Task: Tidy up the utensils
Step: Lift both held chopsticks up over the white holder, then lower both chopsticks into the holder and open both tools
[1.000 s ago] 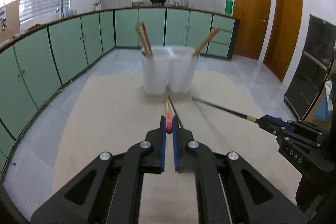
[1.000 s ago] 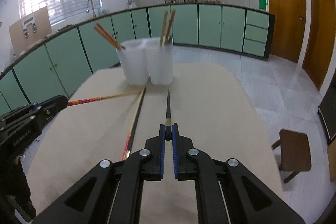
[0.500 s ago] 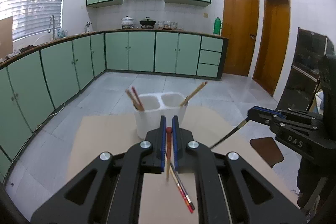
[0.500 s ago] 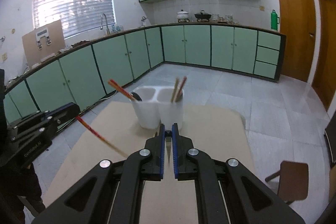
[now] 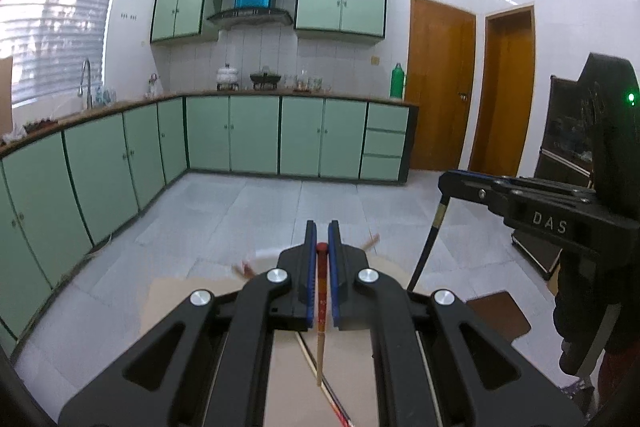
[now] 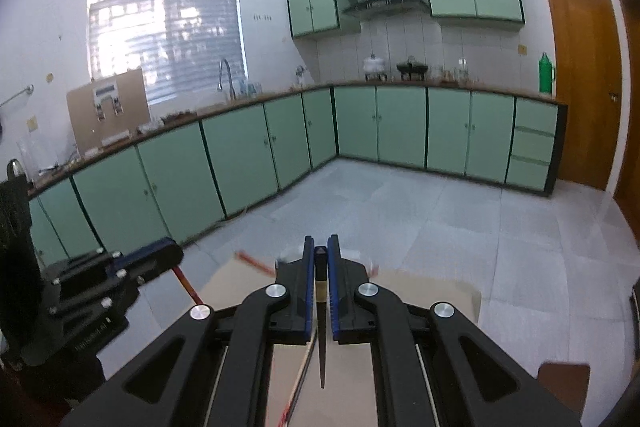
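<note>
The left gripper (image 5: 322,239) has its blue-padded fingers (image 5: 309,267) clamped on the red top end of a red-and-wood chopstick (image 5: 320,327), which hangs almost straight down from the grip, its pale tip in the air above the tan desk (image 5: 168,303). The right gripper (image 6: 321,255) is likewise pressed shut on the dark top end of a black chopstick (image 6: 322,347) with a pale band just below the grip; it too hangs point-down over the desk. From the left wrist view, the right gripper shows at the right edge with the black chopstick slanting down out of it, and from the right wrist view the left gripper sits at the lower left with a short length of the red chopstick under it. On the desk, below and between the hanging sticks, lie more loose chopsticks (image 5: 336,403), one red-patterned and one dark, side by side. Beyond the fingers, mostly hidden by them and blurred, is the rim of a white utensil holder (image 5: 262,254) at the far part of the desk, with chopstick ends (image 5: 372,241) poking out to either side. Green kitchen cabinets (image 5: 256,139) line the background.
</note>
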A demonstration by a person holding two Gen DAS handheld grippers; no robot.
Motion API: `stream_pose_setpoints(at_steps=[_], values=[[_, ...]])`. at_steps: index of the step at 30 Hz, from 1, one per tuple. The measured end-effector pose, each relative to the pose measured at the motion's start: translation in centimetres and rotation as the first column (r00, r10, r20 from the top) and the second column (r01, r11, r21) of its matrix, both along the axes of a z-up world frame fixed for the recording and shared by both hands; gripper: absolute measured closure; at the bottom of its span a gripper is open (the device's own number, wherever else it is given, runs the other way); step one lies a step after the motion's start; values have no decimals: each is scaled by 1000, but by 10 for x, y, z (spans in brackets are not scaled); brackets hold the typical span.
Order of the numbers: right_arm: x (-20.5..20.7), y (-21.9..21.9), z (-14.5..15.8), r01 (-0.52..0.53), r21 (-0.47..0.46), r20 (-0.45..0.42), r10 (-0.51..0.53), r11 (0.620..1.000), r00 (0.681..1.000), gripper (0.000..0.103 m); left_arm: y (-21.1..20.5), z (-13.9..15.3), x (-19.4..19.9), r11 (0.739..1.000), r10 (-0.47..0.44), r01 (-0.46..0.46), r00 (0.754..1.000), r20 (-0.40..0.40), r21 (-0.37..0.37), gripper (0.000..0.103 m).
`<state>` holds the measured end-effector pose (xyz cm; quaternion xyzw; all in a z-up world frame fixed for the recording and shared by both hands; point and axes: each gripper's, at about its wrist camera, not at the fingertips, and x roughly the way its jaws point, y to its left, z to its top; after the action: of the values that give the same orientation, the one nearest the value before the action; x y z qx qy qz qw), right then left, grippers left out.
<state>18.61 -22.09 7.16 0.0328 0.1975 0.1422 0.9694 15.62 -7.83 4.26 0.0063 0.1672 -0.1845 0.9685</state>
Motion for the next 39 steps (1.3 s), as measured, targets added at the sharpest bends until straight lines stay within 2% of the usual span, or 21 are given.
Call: stream_pose_setpoints(at_steps=[6, 12, 20, 28, 31, 35, 37, 39], values=[[39, 0, 32, 46, 18, 79, -47, 999, 996, 97, -13, 38, 27, 1000, 23, -22, 995, 100, -9, 98], [85, -3, 31, 92, 43, 102, -96, 995, 990, 97, -24, 51, 75, 997, 71, -69, 986, 151, -14, 98], [133, -4, -12, 119, 37, 47, -121, 992, 992, 97, -30, 17, 135, 992, 124, -122, 986, 112, -22, 98], [145, -2, -52, 91, -12, -44, -91, 996, 995, 95, -22, -21, 153, 992, 128, -128, 992, 13, 20, 97], [140, -4, -56, 94, -17, -52, -95, 995, 994, 90, -18, -31, 150, 991, 128, -127, 992, -9, 37, 92], [129, -11, -55, 117, -17, -42, -118, 993, 992, 77, -10, -34, 137, 991, 133, -133, 991, -16, 31, 73], [120, -17, -54, 133, -9, -40, -133, 991, 990, 71, -4, -34, 126, 991, 129, -129, 991, -17, 20, 70], [108, -22, -54, 147, -2, -30, -147, 989, 989, 62, -1, -33, 115, 992, 129, -129, 992, -12, 14, 61]])
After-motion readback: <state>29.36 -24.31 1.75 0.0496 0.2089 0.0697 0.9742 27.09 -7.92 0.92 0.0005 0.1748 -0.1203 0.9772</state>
